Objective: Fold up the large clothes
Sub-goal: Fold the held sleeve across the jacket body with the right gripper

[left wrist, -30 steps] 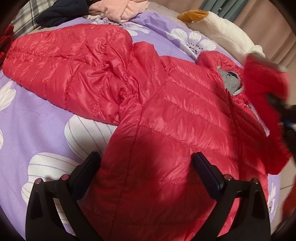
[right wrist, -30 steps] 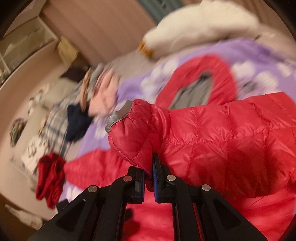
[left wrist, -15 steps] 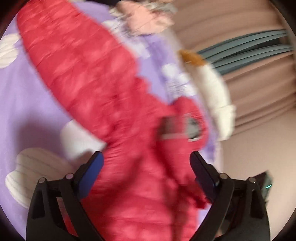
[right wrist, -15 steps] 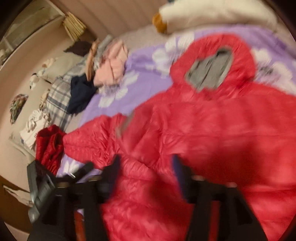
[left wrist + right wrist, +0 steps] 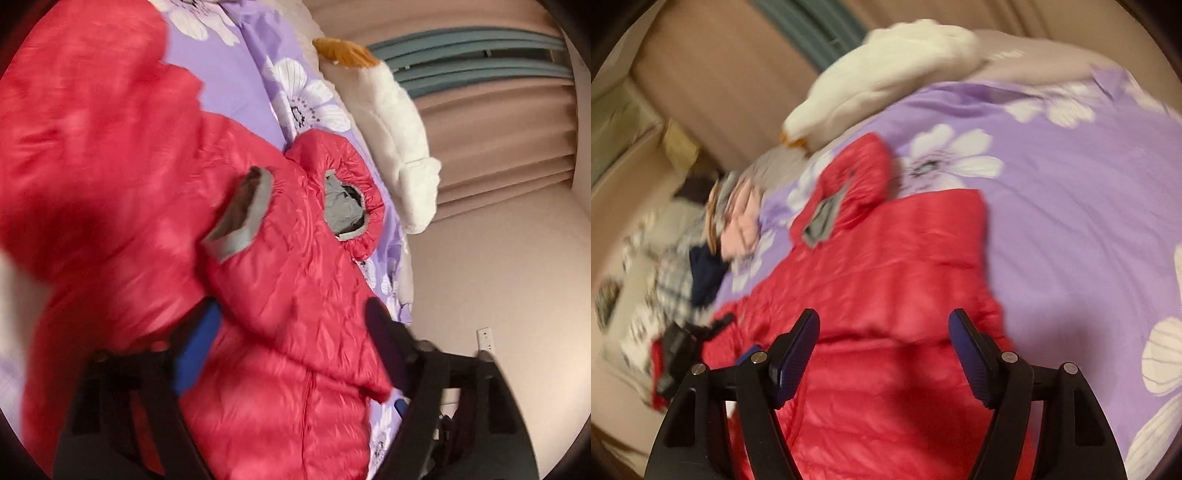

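Note:
A red quilted puffer jacket [image 5: 122, 177] lies on a purple floral bedspread [image 5: 229, 74]. One sleeve is folded across its body, its grey cuff [image 5: 240, 218] facing up beside the grey-lined hood [image 5: 343, 210]. My left gripper [image 5: 291, 332] is open and empty, just above the folded sleeve. In the right wrist view the jacket [image 5: 886, 280] fills the middle, hood [image 5: 846, 192] at the far end. My right gripper [image 5: 884, 343] is open and empty over the jacket's body.
A white plush toy [image 5: 395, 133] lies along the bed's far edge by the curtain, and also shows in the right wrist view [image 5: 886, 70]. A pile of other clothes [image 5: 713, 236] sits on the bed's far left. Bare bedspread [image 5: 1082, 221] lies right of the jacket.
My right gripper has let go of the sleeve cuff and opened; the sleeve now lies folded across the jacket. Both grippers have swung toward the hood end.

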